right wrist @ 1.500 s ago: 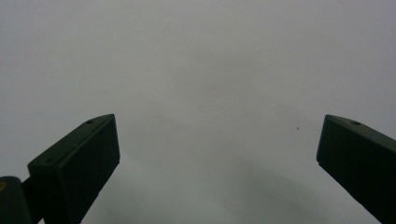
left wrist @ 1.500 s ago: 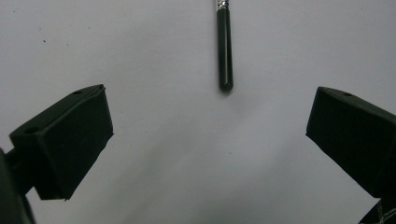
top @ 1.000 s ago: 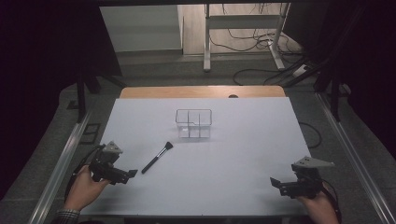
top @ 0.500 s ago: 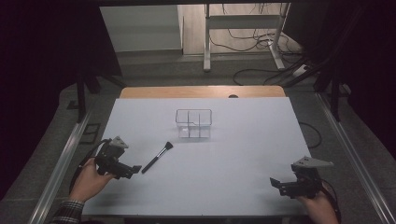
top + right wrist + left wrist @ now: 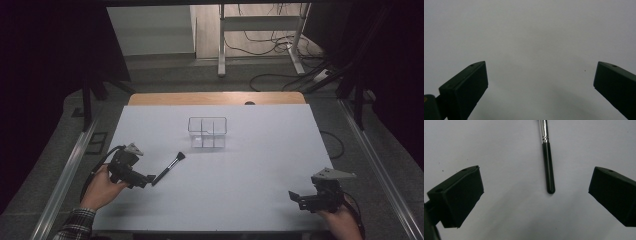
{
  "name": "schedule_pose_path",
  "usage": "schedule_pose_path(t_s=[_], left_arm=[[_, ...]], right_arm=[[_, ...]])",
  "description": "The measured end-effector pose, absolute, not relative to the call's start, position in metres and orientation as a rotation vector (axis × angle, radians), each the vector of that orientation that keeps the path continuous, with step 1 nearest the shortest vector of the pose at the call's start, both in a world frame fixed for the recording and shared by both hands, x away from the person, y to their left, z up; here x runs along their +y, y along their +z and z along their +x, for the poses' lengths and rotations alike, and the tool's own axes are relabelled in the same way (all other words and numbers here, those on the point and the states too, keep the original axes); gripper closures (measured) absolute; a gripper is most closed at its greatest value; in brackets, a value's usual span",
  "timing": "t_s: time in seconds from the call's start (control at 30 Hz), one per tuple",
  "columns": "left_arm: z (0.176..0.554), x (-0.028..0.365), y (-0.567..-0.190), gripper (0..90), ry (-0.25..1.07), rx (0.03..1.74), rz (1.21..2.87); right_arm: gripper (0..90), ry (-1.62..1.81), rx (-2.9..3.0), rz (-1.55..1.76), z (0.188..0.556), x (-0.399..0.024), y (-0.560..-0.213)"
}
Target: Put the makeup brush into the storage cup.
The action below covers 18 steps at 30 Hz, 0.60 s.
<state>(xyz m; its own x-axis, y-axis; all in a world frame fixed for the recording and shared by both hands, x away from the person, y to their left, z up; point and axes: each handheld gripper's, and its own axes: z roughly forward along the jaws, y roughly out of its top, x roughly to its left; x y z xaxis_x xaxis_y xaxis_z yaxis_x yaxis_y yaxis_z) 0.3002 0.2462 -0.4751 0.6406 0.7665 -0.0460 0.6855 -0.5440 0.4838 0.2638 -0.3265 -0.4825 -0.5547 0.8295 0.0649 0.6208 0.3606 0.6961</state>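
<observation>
Right tongs (image 5: 540, 85) agape over seemingly bare tabletop (image 5: 536, 37)

A: What lies where on the table (image 5: 260, 165)?

B: A brush (image 5: 168, 168) lies on its left part, head pointing far and right. The left gripper (image 5: 148, 178) sits just at the brush's near end, handle tip between the spread jaws, untouched.

A: And behind it?

B: A divided container (image 5: 207, 132) stands farther back, near the middle, right of the brush. The right gripper (image 5: 295, 198) rests at the near right corner, well apart.
</observation>
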Motion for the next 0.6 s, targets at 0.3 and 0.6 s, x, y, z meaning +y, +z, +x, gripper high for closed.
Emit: schedule_pose_path(t_s=[0.3, 0.6], left_arm=[[0.309, 0.237, -0.475, 0.0, 0.241, 1.131, 2.415], [0.318, 0.228, -0.478, 0.0, 0.232, 1.122, 2.434]], right_arm=[[0.0, 0.989, 2.339, 1.283, 0.264, -0.326, -0.483], [0.0, 0.984, 2.349, 1.274, 0.264, -0.326, -0.484]])
